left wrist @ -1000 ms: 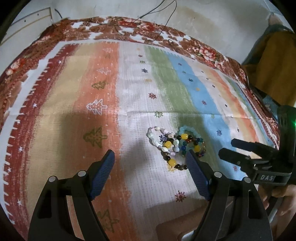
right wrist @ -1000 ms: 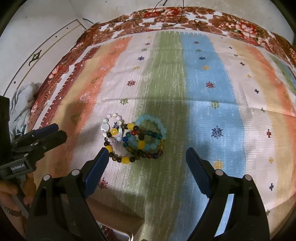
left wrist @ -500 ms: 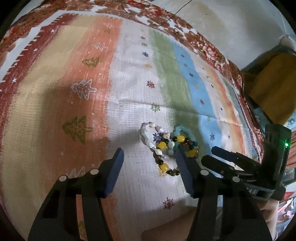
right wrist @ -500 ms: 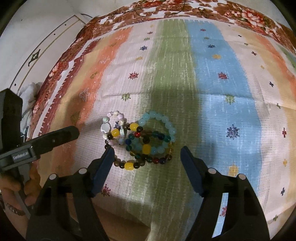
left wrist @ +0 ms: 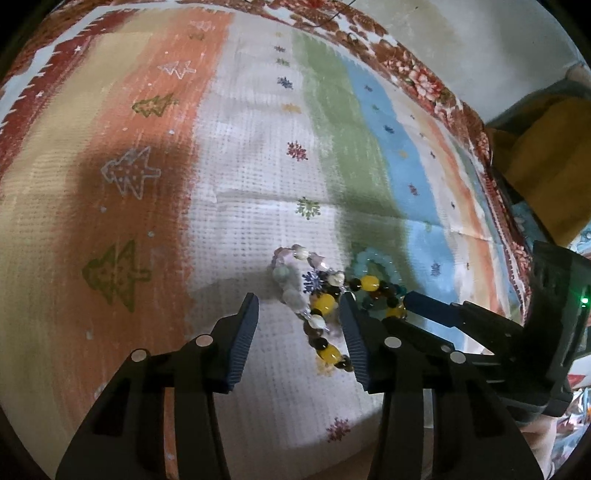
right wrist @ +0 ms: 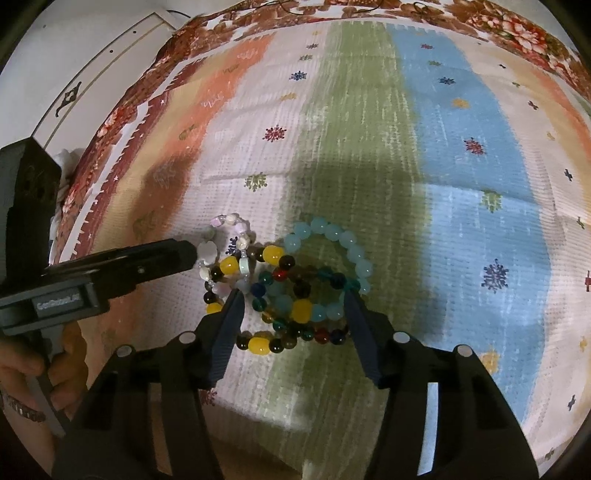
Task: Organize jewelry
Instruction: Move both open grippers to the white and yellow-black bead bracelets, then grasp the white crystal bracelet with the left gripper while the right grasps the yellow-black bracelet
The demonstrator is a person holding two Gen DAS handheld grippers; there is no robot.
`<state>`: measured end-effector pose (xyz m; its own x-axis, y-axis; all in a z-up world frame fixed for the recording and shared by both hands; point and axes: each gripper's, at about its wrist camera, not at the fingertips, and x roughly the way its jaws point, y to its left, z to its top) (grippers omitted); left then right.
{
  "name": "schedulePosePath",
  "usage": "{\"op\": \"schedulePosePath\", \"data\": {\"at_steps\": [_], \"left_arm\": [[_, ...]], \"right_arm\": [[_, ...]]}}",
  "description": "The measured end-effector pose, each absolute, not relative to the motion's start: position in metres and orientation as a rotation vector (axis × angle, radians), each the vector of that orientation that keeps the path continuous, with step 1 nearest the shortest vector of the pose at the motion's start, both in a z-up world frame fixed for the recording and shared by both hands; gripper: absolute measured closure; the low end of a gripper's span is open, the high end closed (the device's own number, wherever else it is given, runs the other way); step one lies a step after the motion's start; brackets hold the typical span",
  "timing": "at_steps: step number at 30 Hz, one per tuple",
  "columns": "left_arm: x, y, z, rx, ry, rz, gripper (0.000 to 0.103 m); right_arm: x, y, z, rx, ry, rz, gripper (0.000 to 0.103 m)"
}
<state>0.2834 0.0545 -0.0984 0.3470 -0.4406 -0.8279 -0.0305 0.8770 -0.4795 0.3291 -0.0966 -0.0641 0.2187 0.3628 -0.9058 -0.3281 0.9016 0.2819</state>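
A tangle of bead bracelets lies on the striped cloth [right wrist: 461, 155]: a pale white and lilac one [right wrist: 229, 236], a yellow and dark one [right wrist: 258, 343], a light aqua one [right wrist: 332, 232] and a multicoloured one [right wrist: 314, 332]. My left gripper [left wrist: 299, 306] is open, its fingers on either side of the pale bracelet [left wrist: 291, 291]. My right gripper [right wrist: 291, 299] is open, low over the multicoloured and aqua bracelets. The left gripper's fingers [right wrist: 147, 258] show in the right wrist view, touching the pale bracelet's left side.
The cloth [left wrist: 147, 184] covers the whole surface, with a floral border [right wrist: 517, 22] at the far edge. A yellow-brown fabric object [left wrist: 546, 158] lies off the right edge. White wall and floor lie beyond.
Both grippers have moved forward and down onto the bracelet pile. The jaws of each have narrowed but stay open. The bracelets have not moved.
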Motion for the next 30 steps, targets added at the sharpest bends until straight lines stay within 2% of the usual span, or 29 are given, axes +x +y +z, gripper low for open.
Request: {"op": "schedulePosePath", "data": {"at_steps": [4,6,7,8,9,12,14,30], "left_arm": [[0.291,0.051,-0.109,-0.449,1.220,-0.287,0.059],[0.294,0.052,-0.110,-0.436,1.215,-0.277,0.067],[0.295,0.053,-0.111,-0.436,1.214,-0.265,0.071],[0.295,0.055,-0.113,-0.436,1.215,-0.254,0.081],[0.295,0.057,-0.114,-0.434,1.216,-0.247,0.087],[0.295,0.060,-0.117,-0.429,1.210,-0.254,0.092],[0.295,0.061,-0.115,-0.428,1.207,-0.261,0.092],[0.273,0.064,-0.074,-0.435,1.111,-0.284,0.093]], "right_arm": [[0.333,-0.094,-0.069,0.022,1.271,0.468,0.061],[0.334,-0.093,-0.070,0.017,1.274,0.470,0.069],[0.336,-0.092,-0.073,0.027,1.290,0.479,0.079],[0.336,-0.092,-0.076,0.030,1.303,0.482,0.082],[0.335,-0.091,-0.077,0.025,1.304,0.484,0.082],[0.333,-0.087,-0.076,-0.012,1.294,0.503,0.085],[0.332,-0.088,-0.076,-0.009,1.293,0.504,0.090],[0.325,-0.095,-0.042,-0.040,1.216,0.496,0.090]]}}
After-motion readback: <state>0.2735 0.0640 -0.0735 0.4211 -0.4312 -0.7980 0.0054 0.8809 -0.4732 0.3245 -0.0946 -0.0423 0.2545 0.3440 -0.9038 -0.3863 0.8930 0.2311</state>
